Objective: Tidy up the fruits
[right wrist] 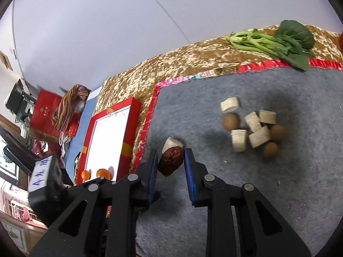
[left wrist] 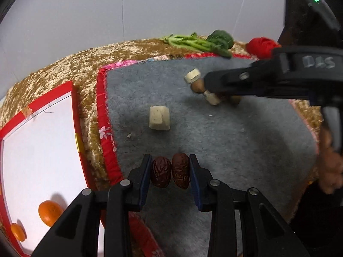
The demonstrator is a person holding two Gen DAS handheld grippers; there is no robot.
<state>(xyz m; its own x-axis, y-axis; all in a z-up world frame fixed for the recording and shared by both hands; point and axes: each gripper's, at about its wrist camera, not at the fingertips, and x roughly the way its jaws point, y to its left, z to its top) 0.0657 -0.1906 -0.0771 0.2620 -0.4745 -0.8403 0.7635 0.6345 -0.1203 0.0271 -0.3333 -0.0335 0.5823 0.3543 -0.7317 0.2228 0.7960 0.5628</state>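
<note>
Nearest the left wrist camera, the left gripper (left wrist: 170, 172) has its fingers closed on two red dates (left wrist: 170, 171) pressed side by side between the blue pads, above the near part of the grey mat (left wrist: 235, 139). Beyond them a pale cut chunk (left wrist: 159, 117) lies alone mid-mat. The right gripper (left wrist: 216, 81) reaches in from the right edge over a cluster of pale pieces and brown round fruits (left wrist: 198, 85) toward the far side of the mat. Left of the mat sits a red-rimmed white tray (left wrist: 74, 115) with two oranges (left wrist: 50, 213) at its near end. Leafy greens (left wrist: 201, 42) lie on the gold cloth past the mat's far edge.

In the right wrist view, the right gripper (right wrist: 170, 162) holds its fingers narrowly apart around one red date (right wrist: 171, 160); whether the pads press it cannot be told. A pale chunk (right wrist: 172, 143) lies just behind the date. The cluster (right wrist: 253, 128) rests further right on the mat (right wrist: 278, 192), the tray (right wrist: 126, 126) beside the mat's left edge.
</note>
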